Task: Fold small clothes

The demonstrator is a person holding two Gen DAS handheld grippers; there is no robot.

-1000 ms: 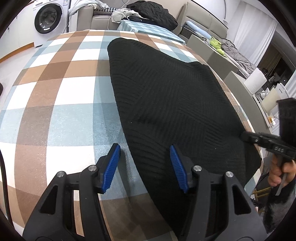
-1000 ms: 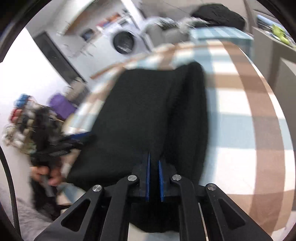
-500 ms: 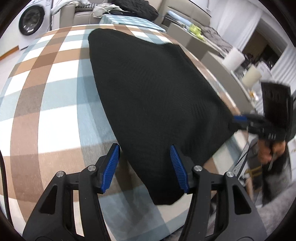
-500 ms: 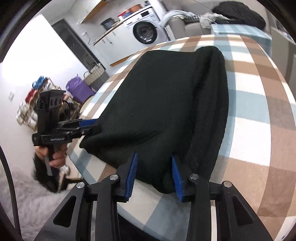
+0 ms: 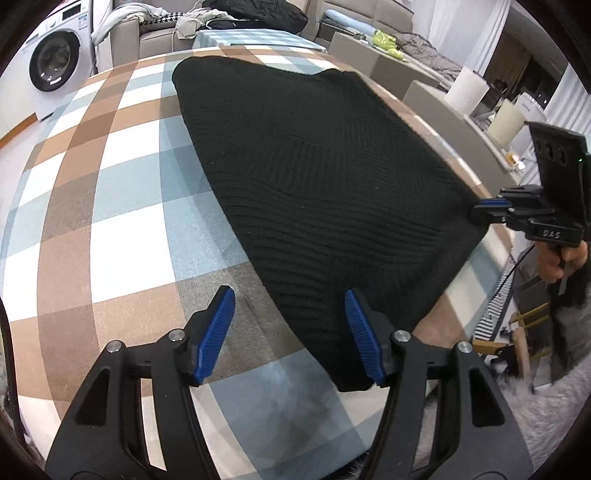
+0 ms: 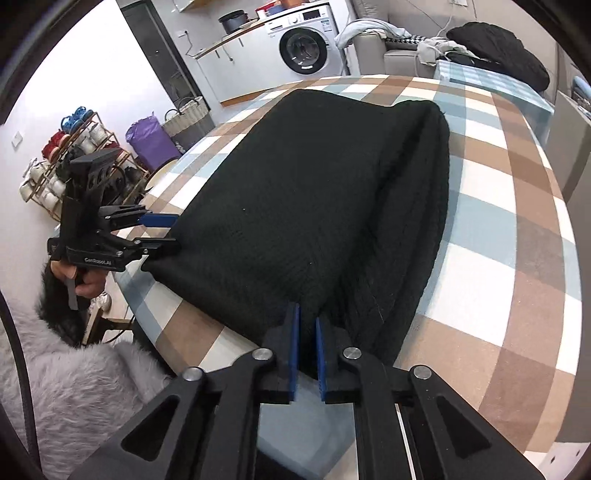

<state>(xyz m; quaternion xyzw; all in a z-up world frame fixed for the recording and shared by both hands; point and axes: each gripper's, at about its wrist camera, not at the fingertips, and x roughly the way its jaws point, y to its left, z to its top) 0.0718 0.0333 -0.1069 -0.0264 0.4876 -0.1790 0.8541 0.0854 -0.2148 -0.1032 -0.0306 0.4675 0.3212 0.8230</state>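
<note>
A black knitted garment [image 5: 317, 166] lies folded on the checked tablecloth [image 5: 110, 192]; it also shows in the right wrist view [image 6: 317, 206]. My left gripper [image 5: 290, 325] is open, its jaws straddling the garment's near-left corner. In the right wrist view the left gripper [image 6: 162, 232] sits at that same corner, jaws apart. My right gripper [image 6: 306, 325] is shut on the garment's near edge, beside a thick fold [image 6: 417, 221]. In the left wrist view the right gripper [image 5: 484, 210] touches the garment's right corner.
The table edge [image 6: 207, 343] runs close in front of both grippers. A washing machine [image 6: 303, 48] and a sofa with clothes [image 5: 255, 14] stand behind the table. A shoe rack [image 6: 66, 155] and a purple bag [image 6: 151, 142] stand at the left. A grey furry rug [image 6: 81, 384] lies below.
My right gripper opened half a second ago and has now shut on the garment's near edge. My left gripper stayed open and drew back toward the garment's near-left corner.
</note>
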